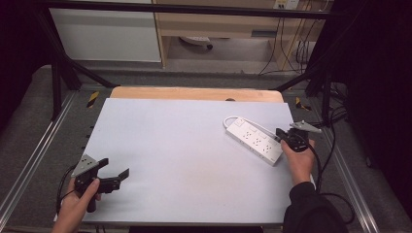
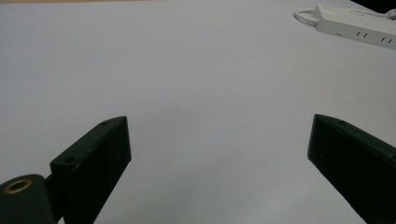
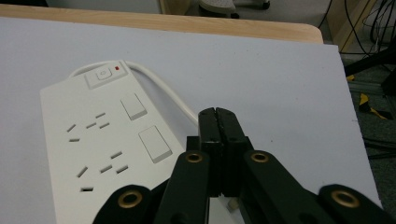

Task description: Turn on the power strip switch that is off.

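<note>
— On the right side of the table [image 1: 160,145], what is the right gripper [image 1: 281,133] doing?

— It is at the near end of the white power strip [image 1: 252,140], beside the cord [image 3: 163,91]. In the right gripper view its two jaws stand pressed together with no gap and nothing shows between them, so it is closed on nothing. It seems to me that the person uses the closed tip as a finger, to push one of the rocker switches [image 3: 154,143] or the strip itself.

— And the left gripper [image 1: 115,171]?

— It hangs over the near left corner of the table, well apart from the strip. Its jaws stand wide apart and hold nothing. The left gripper view looks across the bare surface, with the strip [image 2: 357,21] far off at the top right.

— Which step is it, then?

— Probably the approach to a switch, not yet a press. The next move calls for a small lowering of the closed tip onto the switch, and the light strip may slide if nothing steadies it.

— How does the strip look?

— It is long, flat and white, and it lies diagonally near the right edge. It has groups of socket slots, two rocker switches, and a square button [image 3: 103,73] with a small red lamp at the cord end. The cord curls around that end.
</note>
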{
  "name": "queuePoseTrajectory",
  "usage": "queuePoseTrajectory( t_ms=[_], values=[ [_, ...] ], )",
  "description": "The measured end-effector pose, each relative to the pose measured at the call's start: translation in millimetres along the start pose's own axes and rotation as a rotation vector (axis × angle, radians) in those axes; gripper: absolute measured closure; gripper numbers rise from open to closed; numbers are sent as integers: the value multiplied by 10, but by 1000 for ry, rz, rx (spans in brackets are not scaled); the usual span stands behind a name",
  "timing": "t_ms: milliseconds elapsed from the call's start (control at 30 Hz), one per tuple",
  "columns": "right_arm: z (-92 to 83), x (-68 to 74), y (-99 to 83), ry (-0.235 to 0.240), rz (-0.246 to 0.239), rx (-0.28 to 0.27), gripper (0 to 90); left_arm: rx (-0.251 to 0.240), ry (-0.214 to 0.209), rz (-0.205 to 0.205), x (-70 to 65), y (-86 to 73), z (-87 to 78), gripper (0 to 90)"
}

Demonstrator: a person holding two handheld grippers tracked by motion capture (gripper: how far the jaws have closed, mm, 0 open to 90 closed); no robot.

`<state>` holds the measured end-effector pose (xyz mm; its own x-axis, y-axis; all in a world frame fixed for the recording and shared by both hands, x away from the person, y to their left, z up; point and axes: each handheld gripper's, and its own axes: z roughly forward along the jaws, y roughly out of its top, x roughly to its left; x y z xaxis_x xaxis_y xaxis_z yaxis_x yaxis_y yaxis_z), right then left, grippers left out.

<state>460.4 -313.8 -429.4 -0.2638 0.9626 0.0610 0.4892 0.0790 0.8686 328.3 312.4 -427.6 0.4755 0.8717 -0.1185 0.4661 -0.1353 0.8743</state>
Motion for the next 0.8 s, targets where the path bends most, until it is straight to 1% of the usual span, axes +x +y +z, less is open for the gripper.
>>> queuePoseTrajectory(
  t_ms=[333,533,800],
  values=[
    [3,41,-48,10,-8,10,900,1,1,1,-1,-1,3,61],
    [4,77,-109,20,-11,18,900,2,0,1,-1,-1,2,61],
    [18,99,-170,26,-5,22,900,2,0,2,0,-2,2,61]
  ],
)
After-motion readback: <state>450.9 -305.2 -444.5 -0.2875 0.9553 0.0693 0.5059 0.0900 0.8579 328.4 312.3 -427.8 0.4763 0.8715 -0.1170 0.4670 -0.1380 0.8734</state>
